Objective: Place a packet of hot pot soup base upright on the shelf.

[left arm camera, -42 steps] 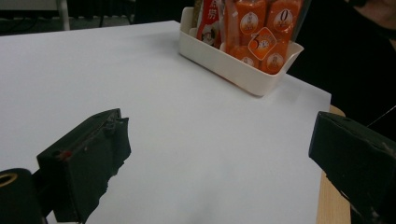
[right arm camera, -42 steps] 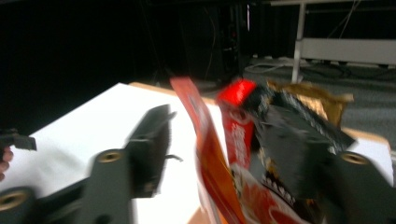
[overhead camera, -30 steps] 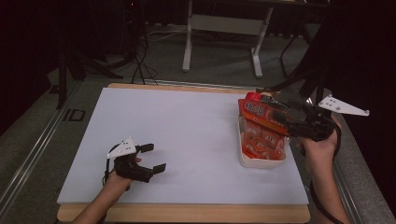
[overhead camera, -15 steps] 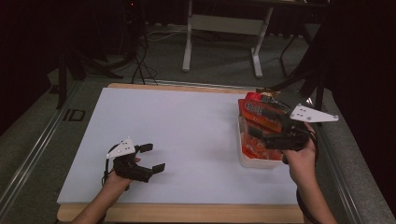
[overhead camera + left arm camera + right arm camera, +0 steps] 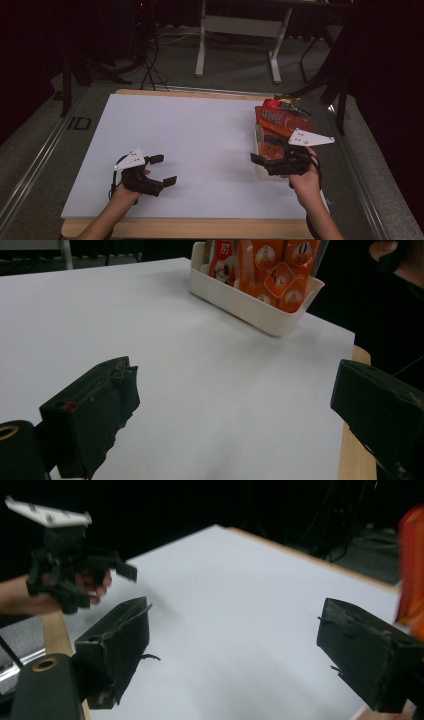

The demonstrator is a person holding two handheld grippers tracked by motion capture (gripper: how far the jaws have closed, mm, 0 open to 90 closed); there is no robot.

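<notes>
White table (image 5: 200, 145), dark room

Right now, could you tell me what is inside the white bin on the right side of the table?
The white bin holds orange snack packets standing upright, with a red packet lying across the top. The packets cover the bin's bottom, so anything under them cannot be seen.

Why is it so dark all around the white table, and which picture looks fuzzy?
High view: light falls on the white table sheet; the floor behind stays dim. Right gripper view: the left gripper looks soft, the orange packet smeared. Left gripper view: the cream plastic bin is fairly sharp, with a faint shadow beneath.
</notes>
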